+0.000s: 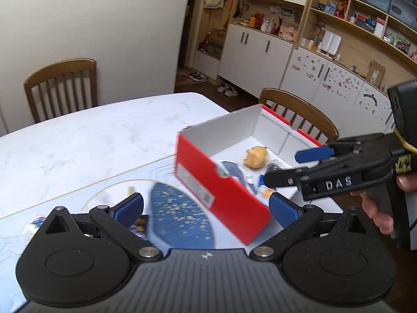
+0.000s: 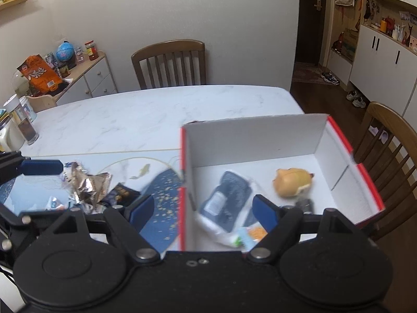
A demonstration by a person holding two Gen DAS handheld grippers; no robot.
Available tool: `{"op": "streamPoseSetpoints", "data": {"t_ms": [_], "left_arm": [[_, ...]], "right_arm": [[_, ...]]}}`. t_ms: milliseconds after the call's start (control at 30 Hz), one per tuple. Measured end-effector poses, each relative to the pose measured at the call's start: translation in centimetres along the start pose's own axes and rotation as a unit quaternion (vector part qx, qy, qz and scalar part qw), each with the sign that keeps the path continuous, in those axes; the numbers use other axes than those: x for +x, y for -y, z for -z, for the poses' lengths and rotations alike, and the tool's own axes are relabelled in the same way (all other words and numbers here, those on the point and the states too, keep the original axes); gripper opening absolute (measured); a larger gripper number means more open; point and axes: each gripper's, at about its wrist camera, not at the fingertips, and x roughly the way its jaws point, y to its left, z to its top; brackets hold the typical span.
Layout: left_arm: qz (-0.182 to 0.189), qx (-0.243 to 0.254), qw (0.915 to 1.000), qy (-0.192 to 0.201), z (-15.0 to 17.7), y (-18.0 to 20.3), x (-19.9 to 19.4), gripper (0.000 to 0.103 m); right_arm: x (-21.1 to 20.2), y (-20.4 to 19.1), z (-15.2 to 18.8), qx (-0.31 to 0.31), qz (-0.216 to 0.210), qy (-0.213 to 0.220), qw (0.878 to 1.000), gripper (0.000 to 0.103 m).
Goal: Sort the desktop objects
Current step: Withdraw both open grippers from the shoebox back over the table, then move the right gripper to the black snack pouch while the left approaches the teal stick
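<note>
1. Desk clutter is split between two spots: some lies inside the red box (image 2: 346, 140), and some is loose on the mat (image 2: 166, 195) to its left.
2. Inside the box I can see a tan plush toy (image 2: 292, 182) near the far right corner, a dark blue packet (image 2: 226, 198) with a white label closer to me, and a few small bits at the near edge, one orange and one green; they are too blurred for me to name.
3. On the mat, left of the box, sits a heap of crumpled silver wrappers (image 2: 88, 185), with a small dark packet (image 2: 122, 193) just beside it.
4. The box stands on the white marble table (image 2: 146, 114), its near left corner over the blue patterned part of the mat.
5. My left gripper (image 1: 206, 207) has its blue pads spread wide with nothing gripped; the red corner of the box shows between them.
6. My right gripper (image 2: 203, 212) is also spread apart and empty, poised above the near wall of the box.
7. From the left camera, my right hand (image 1: 378, 208) shows wrapped around its tool's handle, to the right of the box.
8. Two wooden chairs (image 2: 169, 62) stand at the table's far side and right side.
</note>
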Motion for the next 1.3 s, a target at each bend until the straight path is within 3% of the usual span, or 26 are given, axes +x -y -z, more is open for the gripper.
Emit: {"op": "streamPoseSetpoints", "data": {"t_ms": [900,1033,1300], "left_arm": [[-0.058,-0.039,0.9976,0.003,5.9,-11.5,-4.5,0.103],[-0.081,-0.053,0.9953,-0.005,6.9,-12.8,-4.3,0.103],[-0.090,-0.074,0.9927,-0.031,9.2,-14.9,-3.3,0.103]], "right_arm": [[3.9,-11.3,2.5,-0.013,0.003,-0.003,1.000,0.083],[4.8,-12.2,2.5,-0.020,0.000,-0.006,1.000,0.083],[6.4,-13.4,2.5,-0.036,-0.004,-0.013,0.999,0.083]]}}
